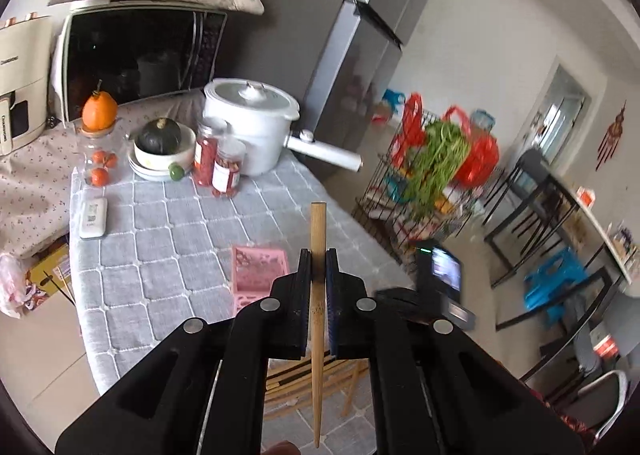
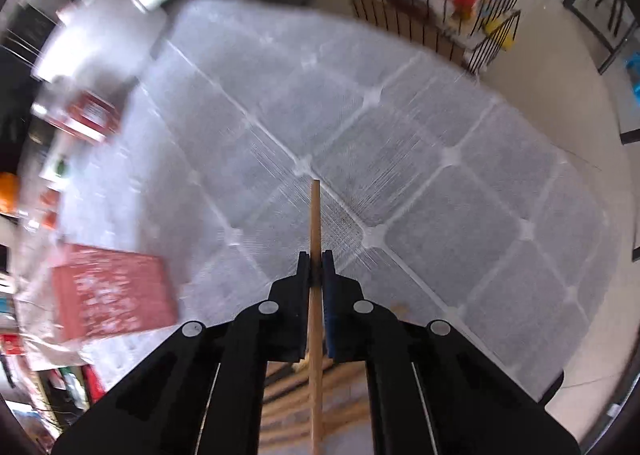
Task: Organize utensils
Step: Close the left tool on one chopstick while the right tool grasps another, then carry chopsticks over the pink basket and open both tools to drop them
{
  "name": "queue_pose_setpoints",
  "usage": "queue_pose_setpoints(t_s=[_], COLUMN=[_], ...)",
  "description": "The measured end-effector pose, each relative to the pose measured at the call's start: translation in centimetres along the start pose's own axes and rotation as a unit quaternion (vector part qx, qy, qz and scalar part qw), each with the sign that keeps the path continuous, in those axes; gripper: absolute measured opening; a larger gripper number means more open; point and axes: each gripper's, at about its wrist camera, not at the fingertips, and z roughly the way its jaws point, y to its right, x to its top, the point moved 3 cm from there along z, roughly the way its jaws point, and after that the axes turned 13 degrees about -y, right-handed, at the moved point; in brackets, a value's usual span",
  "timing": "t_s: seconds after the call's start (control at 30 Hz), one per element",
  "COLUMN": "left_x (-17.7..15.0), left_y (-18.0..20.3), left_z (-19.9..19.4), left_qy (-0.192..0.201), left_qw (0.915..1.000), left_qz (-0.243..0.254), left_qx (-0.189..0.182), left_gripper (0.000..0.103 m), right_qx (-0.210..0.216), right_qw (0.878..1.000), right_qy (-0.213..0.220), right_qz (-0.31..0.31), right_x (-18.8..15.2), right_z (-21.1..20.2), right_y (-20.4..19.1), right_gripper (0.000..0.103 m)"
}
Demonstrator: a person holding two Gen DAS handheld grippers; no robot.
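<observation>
My left gripper [image 1: 318, 255] is shut on a bamboo chopstick [image 1: 318, 227] that sticks up past the fingertips, held above the grey quilted tablecloth [image 1: 168, 239]. A pink slotted basket [image 1: 258, 269] sits on the table just left of the left gripper. My right gripper [image 2: 316, 255] is shut on a second bamboo chopstick [image 2: 315, 215], held over the tablecloth [image 2: 420, 183]. The pink basket [image 2: 114, 291] shows blurred at lower left in the right wrist view. More bamboo sticks [image 1: 304, 379] lie below the left gripper, partly hidden by it.
A white pot with a long handle [image 1: 256, 123], two red jars [image 1: 218, 161], a bowl with a dark squash [image 1: 162, 145], a glass jar [image 1: 98, 159] and a white device [image 1: 94, 217] stand at the table's back. A wire rack of vegetables [image 1: 428, 183] stands beyond the right edge.
</observation>
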Motion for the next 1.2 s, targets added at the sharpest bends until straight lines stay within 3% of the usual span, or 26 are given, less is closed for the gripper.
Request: queue_pose_setpoints(t_s=[0.17, 0.3, 0.43, 0.73, 0.93, 1.0, 1.13, 1.2], left_x=[1.8, 3.8, 5.8, 8.8, 9.0, 8.8, 8.7, 8.7], left_y=[-0.9, -1.4, -2.0, -3.5, -4.6, -5.0, -5.8, -6.1], left_z=[-1.8, -2.3, -1.9, 0.2, 4.5, 6.2, 4.6, 2.5], left_qy=[0.037, 0.075, 0.111, 0.173, 0.163, 0.130, 0.140, 0.163], left_qw=[0.9991, 0.9963, 0.9916, 0.9801, 0.9816, 0.9869, 0.9854, 0.9812], left_qz=[-0.021, -0.035, -0.045, -0.055, -0.047, -0.046, -0.056, -0.069], left_qx=[0.001, 0.025, 0.048, 0.081, 0.087, 0.083, 0.080, 0.077], left_gripper=[0.006, 0.006, 0.006, 0.006, 0.008, 0.033, 0.043, 0.053], right_qx=[0.038, 0.074, 0.093, 0.123, 0.133, 0.134, 0.132, 0.129], right_qw=[0.996, 0.985, 0.976, 0.967, 0.969, 0.971, 0.974, 0.975], right_qy=[0.075, 0.142, 0.183, 0.203, 0.179, 0.167, 0.149, 0.145], right_qz=[-0.033, -0.056, -0.073, -0.092, -0.106, -0.107, -0.109, -0.113], right_x=[-2.4, -3.3, -2.8, -0.8, -0.4, -0.2, -0.3, -0.4], right_z=[-9.2, -16.7, -21.2, -22.7, -20.6, -19.5, -17.5, -16.8], right_y=[-1.0, -3.0, -4.9, -9.2, -11.5, -12.0, -12.9, -13.4], right_gripper=[0.006, 0.006, 0.006, 0.006, 0.006, 0.006, 0.006, 0.006])
